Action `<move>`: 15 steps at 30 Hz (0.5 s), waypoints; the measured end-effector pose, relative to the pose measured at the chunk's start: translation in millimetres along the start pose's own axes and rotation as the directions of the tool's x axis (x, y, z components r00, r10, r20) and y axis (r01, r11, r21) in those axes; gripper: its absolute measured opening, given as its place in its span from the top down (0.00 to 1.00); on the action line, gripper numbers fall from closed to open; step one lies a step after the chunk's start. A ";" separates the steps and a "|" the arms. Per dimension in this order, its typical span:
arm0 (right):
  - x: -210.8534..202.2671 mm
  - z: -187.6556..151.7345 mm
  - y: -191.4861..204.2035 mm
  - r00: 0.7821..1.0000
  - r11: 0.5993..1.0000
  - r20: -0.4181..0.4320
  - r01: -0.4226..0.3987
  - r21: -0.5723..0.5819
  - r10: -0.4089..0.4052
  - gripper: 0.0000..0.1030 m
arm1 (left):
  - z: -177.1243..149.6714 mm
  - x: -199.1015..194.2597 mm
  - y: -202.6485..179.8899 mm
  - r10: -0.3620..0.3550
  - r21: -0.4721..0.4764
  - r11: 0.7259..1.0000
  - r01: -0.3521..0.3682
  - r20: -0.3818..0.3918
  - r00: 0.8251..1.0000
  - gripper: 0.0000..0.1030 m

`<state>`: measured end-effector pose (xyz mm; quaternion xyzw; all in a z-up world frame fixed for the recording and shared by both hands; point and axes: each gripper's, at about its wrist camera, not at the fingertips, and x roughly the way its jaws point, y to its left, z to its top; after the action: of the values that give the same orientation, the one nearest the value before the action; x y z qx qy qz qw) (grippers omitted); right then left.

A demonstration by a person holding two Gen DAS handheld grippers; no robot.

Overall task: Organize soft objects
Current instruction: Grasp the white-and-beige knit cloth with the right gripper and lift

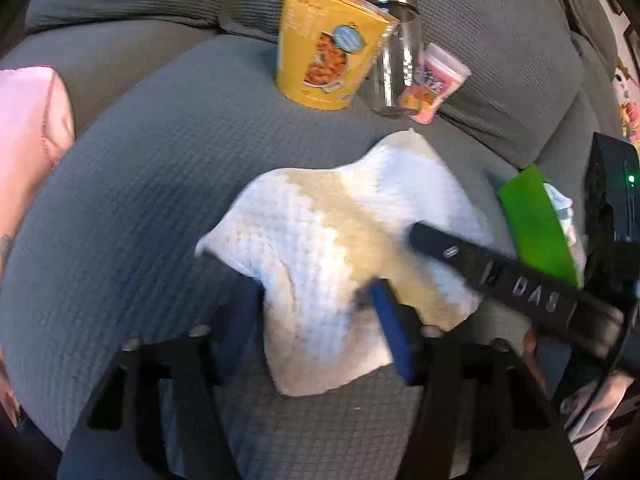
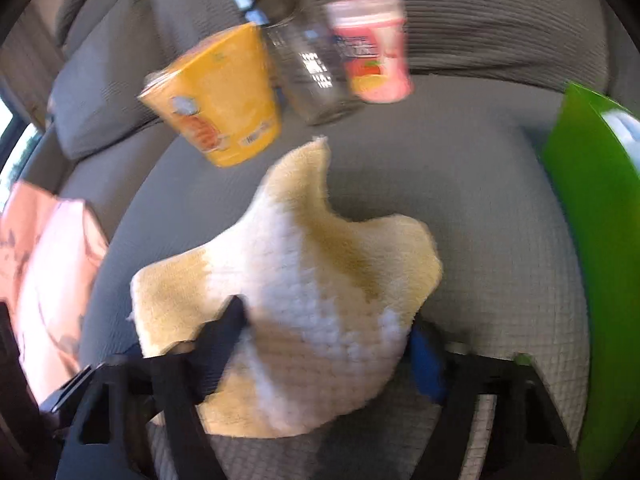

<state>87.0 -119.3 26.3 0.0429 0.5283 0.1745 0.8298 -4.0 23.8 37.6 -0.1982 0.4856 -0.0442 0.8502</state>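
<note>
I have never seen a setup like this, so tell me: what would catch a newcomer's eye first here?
Most striking is the white and yellow-stained cloth bunched in the middle of the grey sofa cushion, with both tools closing in on it: the left tool at its near edge, the right tool on another part. Behind it stand a yellow cup, a clear glass jar and a pink container; a bright green bin sits on the right.

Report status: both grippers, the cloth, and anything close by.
Left gripper and right gripper both clamped on the white-and-yellow cloth. Cloth bunched on grey couch. Green bin close on the right.
</note>
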 end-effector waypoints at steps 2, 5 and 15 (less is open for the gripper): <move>7.7 -4.1 6.9 0.988 0.990 -0.060 -0.144 0.007 0.144 0.62 | 1.4 5.0 -1.9 -0.065 -0.015 0.998 0.065 -0.033 0.997 0.64; 14.1 -8.8 10.7 0.979 0.981 -0.068 -0.190 0.030 0.192 0.68 | 2.2 6.8 -10.1 -0.054 0.018 0.998 0.055 -0.038 0.998 0.77; -41.6 -4.7 4.8 0.971 0.971 0.063 -0.233 0.045 0.230 0.69 | 11.7 -24.0 -51.4 -0.128 0.116 0.985 0.123 0.036 0.991 0.82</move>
<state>65.8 -129.3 61.3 0.1310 0.5001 0.2550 0.8172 -0.7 -13.5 81.8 -0.1806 0.4501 -0.1212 0.8661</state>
